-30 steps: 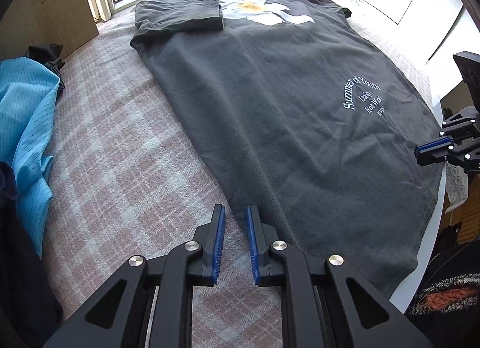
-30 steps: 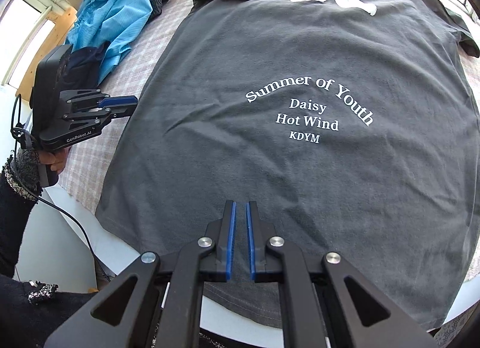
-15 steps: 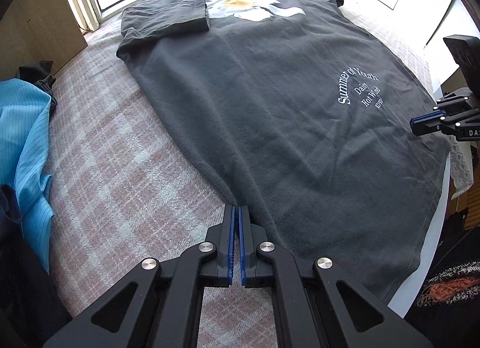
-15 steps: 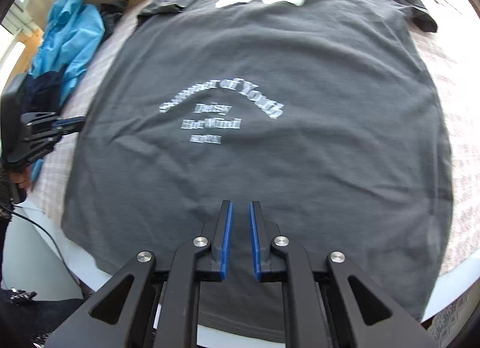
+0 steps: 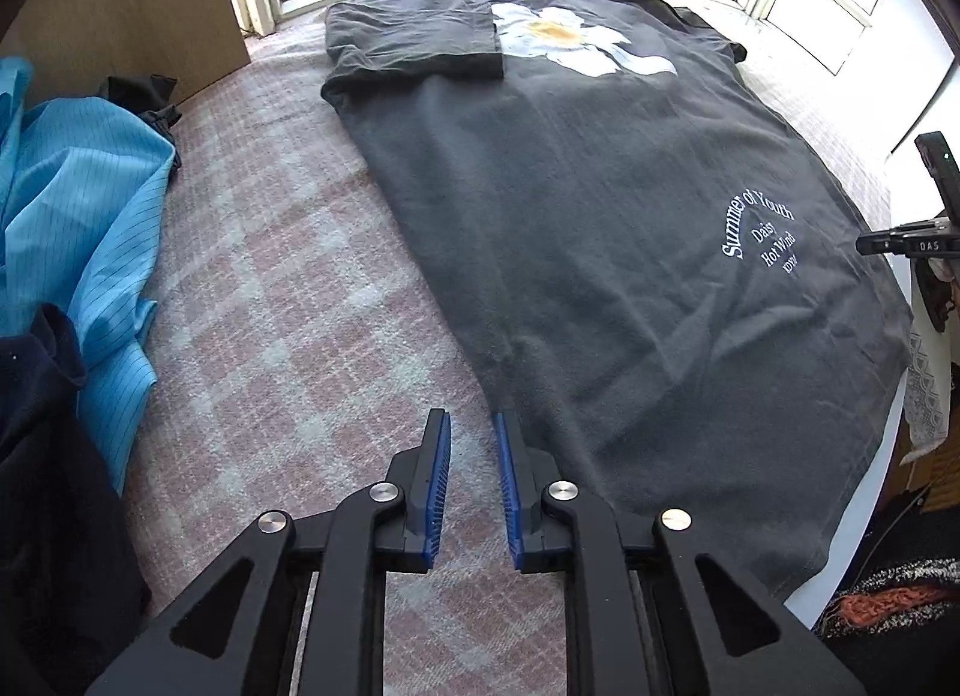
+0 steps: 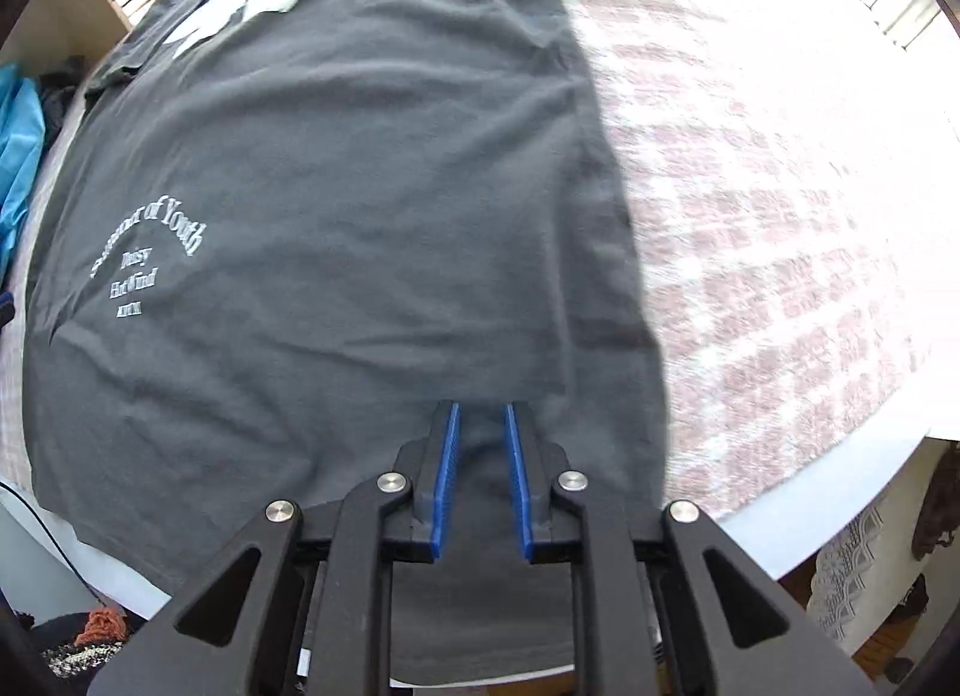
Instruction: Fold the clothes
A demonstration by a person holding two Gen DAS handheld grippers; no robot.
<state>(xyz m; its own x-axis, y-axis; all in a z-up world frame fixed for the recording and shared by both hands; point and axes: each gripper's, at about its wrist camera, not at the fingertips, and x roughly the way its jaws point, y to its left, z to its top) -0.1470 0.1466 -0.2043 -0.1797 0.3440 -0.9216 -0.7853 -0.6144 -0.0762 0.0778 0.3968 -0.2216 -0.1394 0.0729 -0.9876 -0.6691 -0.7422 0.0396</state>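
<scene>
A dark grey T-shirt (image 5: pixel 600 228) with a white daisy print and white lettering lies flat on the plaid-covered table (image 5: pixel 288 300); its left sleeve is folded in over the body. My left gripper (image 5: pixel 473 426) is open and empty, right at the shirt's left side edge near the hem. My right gripper (image 6: pixel 482 417) is open and empty, low over the shirt (image 6: pixel 372 168) near its hem and right side edge. The right gripper also shows in the left wrist view (image 5: pixel 900 243).
A light blue garment (image 5: pixel 72 228) and dark clothes (image 5: pixel 42 456) are piled at the table's left. A brown board (image 5: pixel 132 6) stands at the far left. Windows run along the far side. The table's front edge (image 6: pixel 840 468) is near the right gripper.
My left gripper shut half a second ago and has opened again by the shirt's left edge. My right gripper has swung right toward the shirt's right edge and opened a little wider.
</scene>
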